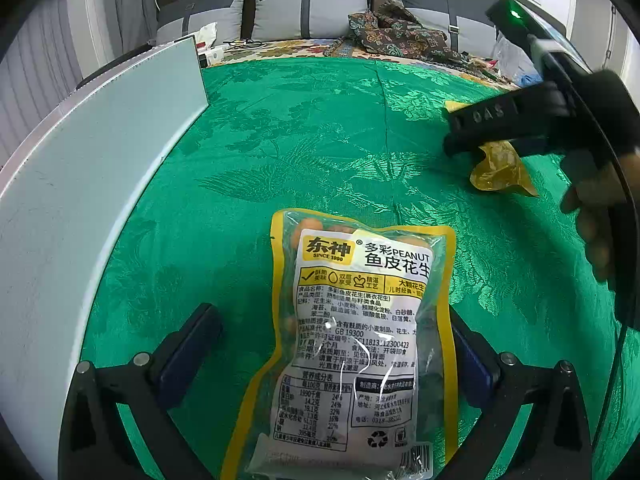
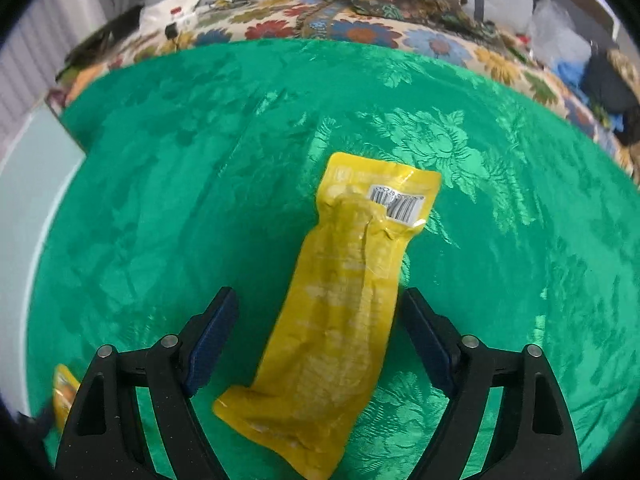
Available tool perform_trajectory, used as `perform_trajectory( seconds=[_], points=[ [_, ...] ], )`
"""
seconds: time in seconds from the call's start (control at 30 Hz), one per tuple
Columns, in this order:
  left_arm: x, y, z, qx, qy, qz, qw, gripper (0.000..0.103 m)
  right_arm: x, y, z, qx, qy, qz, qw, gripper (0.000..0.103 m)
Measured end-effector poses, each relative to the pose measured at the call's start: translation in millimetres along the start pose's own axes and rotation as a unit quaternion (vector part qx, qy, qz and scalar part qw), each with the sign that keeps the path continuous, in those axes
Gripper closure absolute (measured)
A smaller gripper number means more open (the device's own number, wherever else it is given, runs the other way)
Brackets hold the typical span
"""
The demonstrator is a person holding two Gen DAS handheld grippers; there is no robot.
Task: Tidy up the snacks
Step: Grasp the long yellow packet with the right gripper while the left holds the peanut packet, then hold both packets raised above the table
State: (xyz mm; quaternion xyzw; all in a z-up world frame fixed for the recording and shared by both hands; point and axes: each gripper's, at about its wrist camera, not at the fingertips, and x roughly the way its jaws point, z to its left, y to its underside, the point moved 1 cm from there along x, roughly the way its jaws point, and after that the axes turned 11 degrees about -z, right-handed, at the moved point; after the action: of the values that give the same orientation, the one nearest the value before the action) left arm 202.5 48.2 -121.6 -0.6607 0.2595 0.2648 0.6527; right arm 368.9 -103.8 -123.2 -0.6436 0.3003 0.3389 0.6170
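Note:
A clear-and-yellow peanut snack packet [image 1: 356, 340] lies on the green cloth between the fingers of my left gripper [image 1: 332, 320], which is open and straddles it. A long yellow snack pouch [image 2: 340, 312] lies on the cloth between the fingers of my right gripper [image 2: 320, 308], also open, with gaps on both sides. The right gripper [image 1: 520, 120] also shows in the left wrist view at the right, over the yellow pouch [image 1: 500, 168]. The peanut packet's corner [image 2: 64, 392] shows at the lower left of the right wrist view.
A pale blue-white box [image 1: 100, 168] with a tall wall stands along the left of the green cloth [image 1: 320, 140]. Behind the cloth is a floral-covered bed [image 2: 360, 28] with pillows, folded patterned fabric, glasses and small clutter.

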Motion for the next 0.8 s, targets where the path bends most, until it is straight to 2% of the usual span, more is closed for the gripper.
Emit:
perform_trajectory(
  seconds=[0.03, 0.07, 0.1, 0.13, 0.23, 0.4, 0.6, 0.8],
  points=[
    [0.1, 0.0, 0.0, 0.000, 0.000, 0.000, 1.0000, 0.000, -1.3, 2.8, -1.2, -0.002, 0.006, -0.003, 1.000, 0.022],
    [0.0, 0.0, 0.0, 0.000, 0.000, 0.000, 1.0000, 0.000, -3.6, 5.1, -3.2, 0.001, 0.006, -0.009, 1.000, 0.034],
    [0.0, 0.0, 0.0, 0.000, 0.000, 0.000, 1.0000, 0.000, -8.2, 6.6, -6.3, 0.004, 0.005, -0.019, 1.000, 0.050],
    [-0.1, 0.0, 0.0, 0.000, 0.000, 0.000, 1.0000, 0.000, -11.9, 8.4, -8.4, 0.006, 0.006, -0.024, 1.000, 0.053],
    [0.0, 0.1, 0.0, 0.000, 0.000, 0.000, 1.0000, 0.000, -19.5, 15.5, -13.6, -0.001, 0.001, -0.023, 1.000, 0.055],
    [-0.1, 0.1, 0.0, 0.000, 0.000, 0.000, 1.0000, 0.000, -37.9, 37.0, -20.4, -0.021, -0.048, -0.017, 0.998, 0.056],
    [-0.1, 0.2, 0.0, 0.000, 0.000, 0.000, 1.0000, 0.000, -81.5, 88.2, -38.8, -0.045, -0.079, -0.016, 0.996, 0.056],
    [-0.1, 0.2, 0.0, 0.000, 0.000, 0.000, 1.0000, 0.000, -136.9, 152.0, -44.5, -0.079, -0.075, -0.055, 0.992, 0.055]
  ],
)
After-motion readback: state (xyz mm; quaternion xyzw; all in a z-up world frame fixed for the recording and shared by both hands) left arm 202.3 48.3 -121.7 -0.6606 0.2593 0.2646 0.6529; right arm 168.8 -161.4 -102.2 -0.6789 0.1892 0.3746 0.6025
